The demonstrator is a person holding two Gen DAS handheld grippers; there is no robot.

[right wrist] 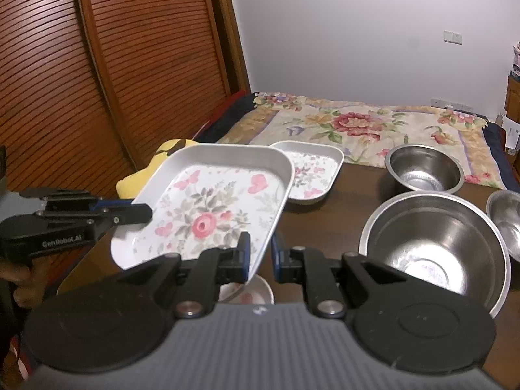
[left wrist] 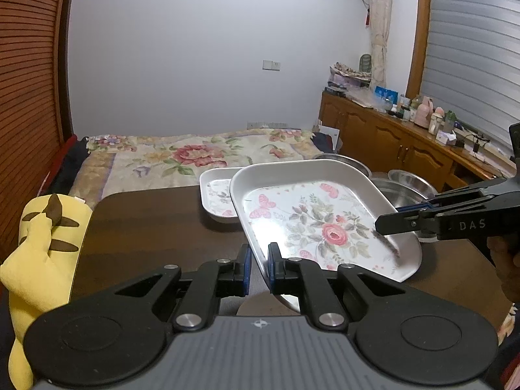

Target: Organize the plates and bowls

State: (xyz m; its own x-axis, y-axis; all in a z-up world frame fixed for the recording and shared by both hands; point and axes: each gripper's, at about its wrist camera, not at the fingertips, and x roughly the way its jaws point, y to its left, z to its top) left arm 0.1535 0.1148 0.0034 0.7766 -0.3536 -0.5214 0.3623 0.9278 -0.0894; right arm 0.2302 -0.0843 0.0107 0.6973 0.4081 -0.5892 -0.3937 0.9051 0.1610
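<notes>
Large floral tray [left wrist: 312, 214], rectangular with a white rim and a rose-and-butterfly print, held clear of the dark wooden table [left wrist: 146, 227] and tilted, gripped from two sides. Left gripper [left wrist: 259, 261] clamped on the tray's near-left rim, blue pads either side of the edge. Right gripper [right wrist: 260, 253] likewise closed on the opposite rim, jaws nearly together with only the thin wall between them; seen from the left wrist view as a black arm reaching in from the right. Smaller floral tray [right wrist: 308, 169], same pattern, flat on the table just beyond the lifted one, near the far edge. Three steel bowls on the right part of the table: big bowl [right wrist: 435, 243] nearest, medium bowl [right wrist: 424, 169] behind it, a third bowl [right wrist: 505, 217] partly cut off at the frame edge. Small round dish [right wrist: 256, 292] on the table below the raised tray, mostly hidden. Yellow plush toy [left wrist: 42, 243] beside the table's left edge. Bed with flowered cover [left wrist: 182, 159] behind the table; wooden cabinet [left wrist: 390, 143] along the right wall.
</notes>
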